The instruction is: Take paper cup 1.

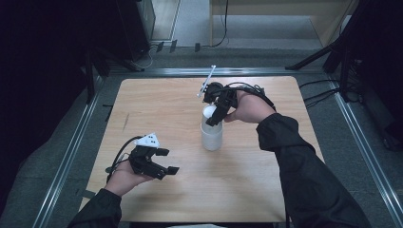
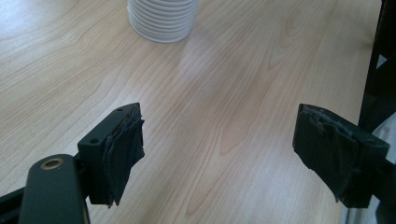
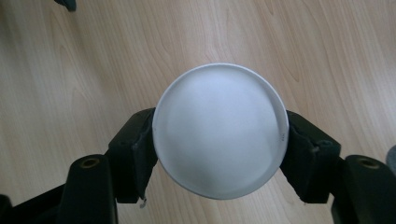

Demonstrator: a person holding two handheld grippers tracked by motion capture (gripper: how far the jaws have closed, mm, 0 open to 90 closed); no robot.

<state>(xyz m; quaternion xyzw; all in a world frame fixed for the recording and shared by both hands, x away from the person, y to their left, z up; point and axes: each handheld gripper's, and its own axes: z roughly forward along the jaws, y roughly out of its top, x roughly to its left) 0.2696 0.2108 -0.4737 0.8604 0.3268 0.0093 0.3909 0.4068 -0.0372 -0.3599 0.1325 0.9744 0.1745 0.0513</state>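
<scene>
Right tool clamps what seems one white cup, its sides hidden; left tool gapes.

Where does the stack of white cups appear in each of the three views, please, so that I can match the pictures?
High view: the stack of white cups stands right of the table's centre, the right gripper at its top.
Left gripper view: its ribbed base shows at the top edge, left of centre.
Right gripper view: the top cup sits in the centre, seen end on, between the jaws.
Shared landmark: the light wooden table.
</scene>
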